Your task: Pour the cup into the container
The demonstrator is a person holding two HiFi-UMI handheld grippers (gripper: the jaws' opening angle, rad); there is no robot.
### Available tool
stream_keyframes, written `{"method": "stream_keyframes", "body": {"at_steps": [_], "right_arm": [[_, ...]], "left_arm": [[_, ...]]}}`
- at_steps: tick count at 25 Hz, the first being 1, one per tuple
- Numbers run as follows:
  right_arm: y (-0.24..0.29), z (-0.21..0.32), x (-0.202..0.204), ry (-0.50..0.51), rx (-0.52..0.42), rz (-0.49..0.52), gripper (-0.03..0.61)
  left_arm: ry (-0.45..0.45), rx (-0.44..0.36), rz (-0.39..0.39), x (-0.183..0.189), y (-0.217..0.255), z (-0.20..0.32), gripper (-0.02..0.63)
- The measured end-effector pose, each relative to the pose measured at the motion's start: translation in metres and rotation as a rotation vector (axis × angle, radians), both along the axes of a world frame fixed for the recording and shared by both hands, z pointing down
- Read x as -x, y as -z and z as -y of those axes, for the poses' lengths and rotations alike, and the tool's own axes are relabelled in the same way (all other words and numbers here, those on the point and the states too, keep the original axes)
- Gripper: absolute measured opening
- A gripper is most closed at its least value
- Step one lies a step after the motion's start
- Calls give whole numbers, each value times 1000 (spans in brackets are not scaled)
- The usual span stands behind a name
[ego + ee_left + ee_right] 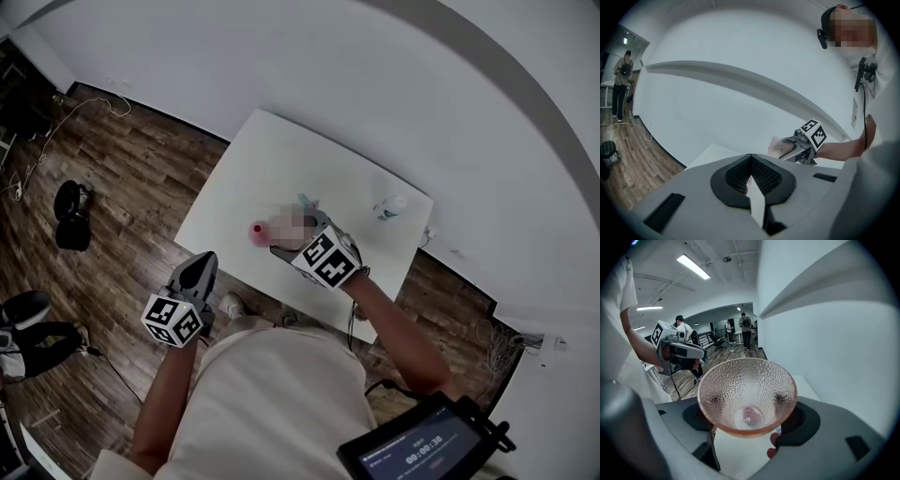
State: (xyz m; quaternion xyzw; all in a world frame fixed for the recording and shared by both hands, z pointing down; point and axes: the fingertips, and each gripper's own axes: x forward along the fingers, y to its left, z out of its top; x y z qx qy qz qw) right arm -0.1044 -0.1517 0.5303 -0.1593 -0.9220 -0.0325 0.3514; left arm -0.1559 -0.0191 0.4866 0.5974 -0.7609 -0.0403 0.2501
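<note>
Over white table [281, 159], outstretched right hand-held gripper [289, 228] clamps pink cup [746, 394]; left hand-held gripper [751, 174] hangs closed, empty.

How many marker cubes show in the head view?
2. One cube on the left tool, off the table's near edge; another cube on the right tool, which holds the cup over the table.

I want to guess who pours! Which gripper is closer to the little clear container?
Right. The right gripper holds the pink cup over the table, a little way from the container. The left gripper hangs off the table's near edge, farther away.
</note>
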Motion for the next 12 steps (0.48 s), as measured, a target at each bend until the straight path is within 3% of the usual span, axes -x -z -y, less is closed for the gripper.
{"method": "stream_keyframes", "body": {"at_steps": [12], "right_arm": [[14, 13, -49, -36, -3, 44, 376]], "left_arm": [[-14, 0, -10, -44, -3, 15, 9]]}}
